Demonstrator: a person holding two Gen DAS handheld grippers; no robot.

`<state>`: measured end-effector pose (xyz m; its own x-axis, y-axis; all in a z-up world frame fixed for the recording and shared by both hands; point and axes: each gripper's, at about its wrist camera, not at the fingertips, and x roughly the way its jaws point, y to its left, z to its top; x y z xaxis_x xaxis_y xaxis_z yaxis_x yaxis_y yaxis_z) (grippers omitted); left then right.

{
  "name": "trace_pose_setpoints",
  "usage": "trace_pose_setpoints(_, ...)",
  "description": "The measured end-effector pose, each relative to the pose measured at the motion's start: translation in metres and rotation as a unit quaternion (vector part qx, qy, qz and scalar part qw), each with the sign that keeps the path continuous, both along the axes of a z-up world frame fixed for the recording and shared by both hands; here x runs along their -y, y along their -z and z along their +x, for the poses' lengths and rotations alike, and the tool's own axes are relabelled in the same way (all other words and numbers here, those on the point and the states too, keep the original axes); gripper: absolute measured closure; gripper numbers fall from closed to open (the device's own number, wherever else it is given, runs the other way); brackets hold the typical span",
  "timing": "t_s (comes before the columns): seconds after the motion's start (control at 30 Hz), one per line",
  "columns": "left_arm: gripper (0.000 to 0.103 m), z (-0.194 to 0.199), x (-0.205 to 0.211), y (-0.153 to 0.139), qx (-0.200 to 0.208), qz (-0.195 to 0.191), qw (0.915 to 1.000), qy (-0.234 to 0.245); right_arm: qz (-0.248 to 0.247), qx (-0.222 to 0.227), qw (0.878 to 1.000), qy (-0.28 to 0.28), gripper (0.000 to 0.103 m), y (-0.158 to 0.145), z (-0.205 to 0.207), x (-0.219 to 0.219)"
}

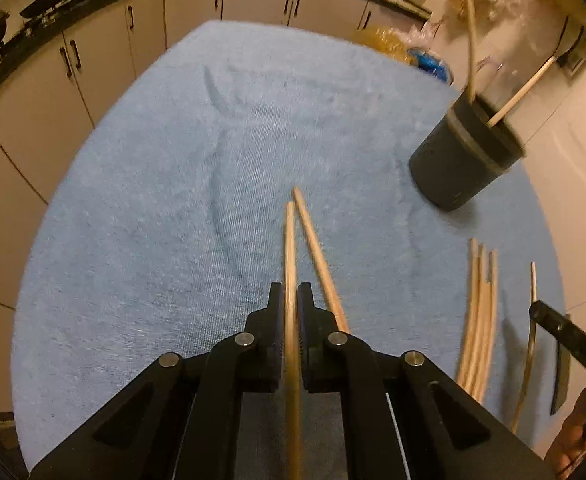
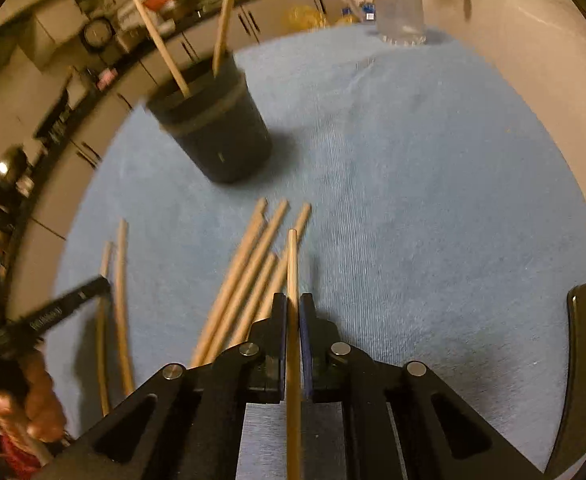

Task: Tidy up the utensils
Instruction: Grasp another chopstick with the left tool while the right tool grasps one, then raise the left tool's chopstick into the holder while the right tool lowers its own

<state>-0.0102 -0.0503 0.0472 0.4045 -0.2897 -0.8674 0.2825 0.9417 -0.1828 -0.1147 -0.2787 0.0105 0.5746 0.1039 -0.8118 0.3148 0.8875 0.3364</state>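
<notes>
My left gripper (image 1: 291,292) is shut on a wooden chopstick (image 1: 290,248) that points forward over the blue towel (image 1: 173,184). A second chopstick (image 1: 316,248) lies on the towel just right of it. My right gripper (image 2: 292,302) is shut on another chopstick (image 2: 292,264). Several loose chopsticks (image 2: 249,276) lie on the towel left of it; they also show in the left wrist view (image 1: 479,312). A dark round cup (image 1: 463,156) with two chopsticks standing in it sits at the far right; in the right wrist view the cup (image 2: 221,132) is ahead on the left.
Two more chopsticks (image 2: 119,292) lie at the left in the right wrist view, by the left gripper's body (image 2: 53,314). A clear glass jug (image 2: 399,4) stands at the towel's far edge. Kitchen cabinets (image 1: 105,52) and a counter run behind the table.
</notes>
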Motion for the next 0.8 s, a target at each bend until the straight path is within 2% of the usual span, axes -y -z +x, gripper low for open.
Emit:
trace_pose_setpoints(0.2, 0.097, -0.02, -0.008, -0.042, 0.054, -0.033, 0.998, 0.003, -0.015, 0.099, 0.995, 0.009, 0.096, -0.046, -0.019, -0.002)
trace_pose_setpoints(0.4, 0.097, -0.033, -0.009, -0.077, 0.093, -0.049, 0.9944, 0.007, -0.029, 0.166, 0.986, 0.012, 0.096, -0.077, -0.034, -0.004)
trace_pose_setpoints(0.57, 0.097, -0.042, -0.006, -0.094, 0.113, -0.053, 0.992, 0.014, -0.037, 0.197, 0.98, 0.014, 0.096, -0.093, -0.045, -0.004)
trace_pose_setpoints(0.8, 0.097, -0.055, -0.004, -0.111, 0.131, -0.056, 0.9896, 0.019, -0.041, 0.213, 0.976, 0.017, 0.096, -0.098, -0.056, -0.002)
